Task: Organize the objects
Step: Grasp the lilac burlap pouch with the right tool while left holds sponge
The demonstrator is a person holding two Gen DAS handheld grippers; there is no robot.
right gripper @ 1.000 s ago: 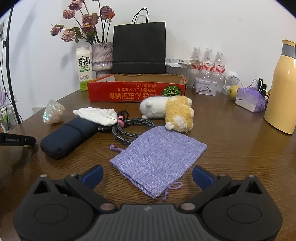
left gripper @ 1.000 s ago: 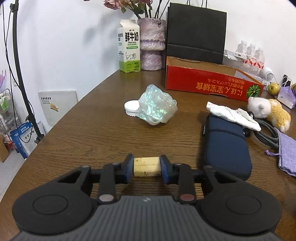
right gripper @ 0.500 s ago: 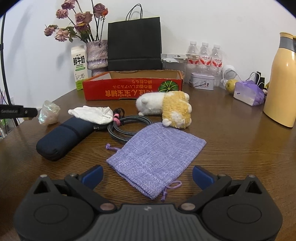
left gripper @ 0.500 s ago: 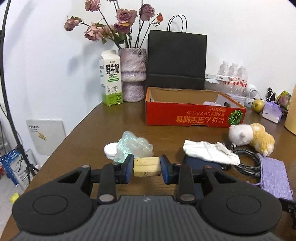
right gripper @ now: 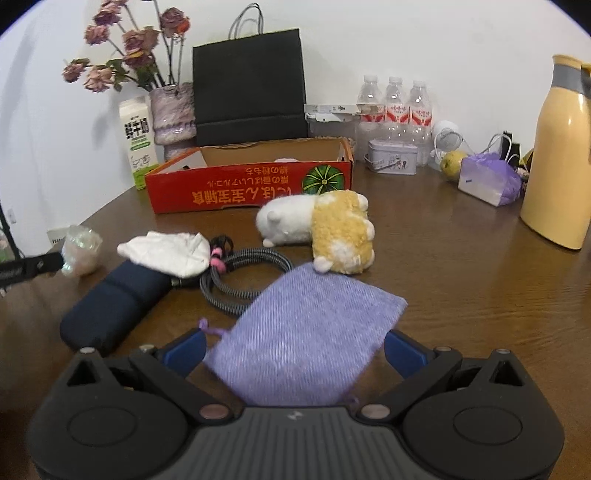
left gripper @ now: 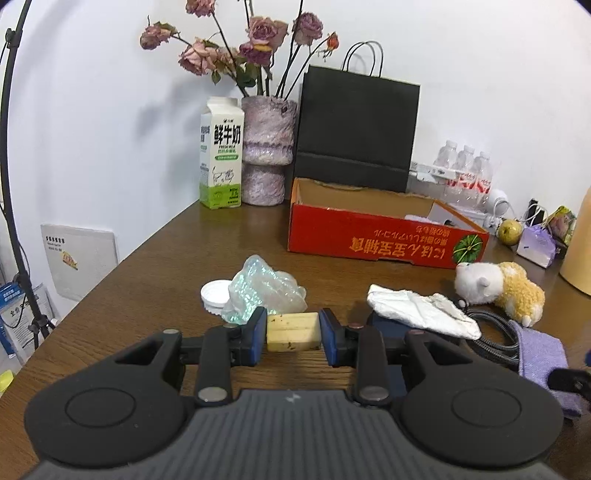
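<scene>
Yellow block (left gripper: pixel 292 331) pinched in left gripper (left gripper: pixel 293 336) above counter (left gripper: pixel 155 273); right gripper (right gripper: pixel 294 350) spread wide, purple pouch (right gripper: pixel 306 339) between its fingers.

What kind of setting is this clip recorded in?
Probably a home or small office: a cluttered wooden table against a white wall, with dried flowers, a milk carton and a plush toy.
</scene>
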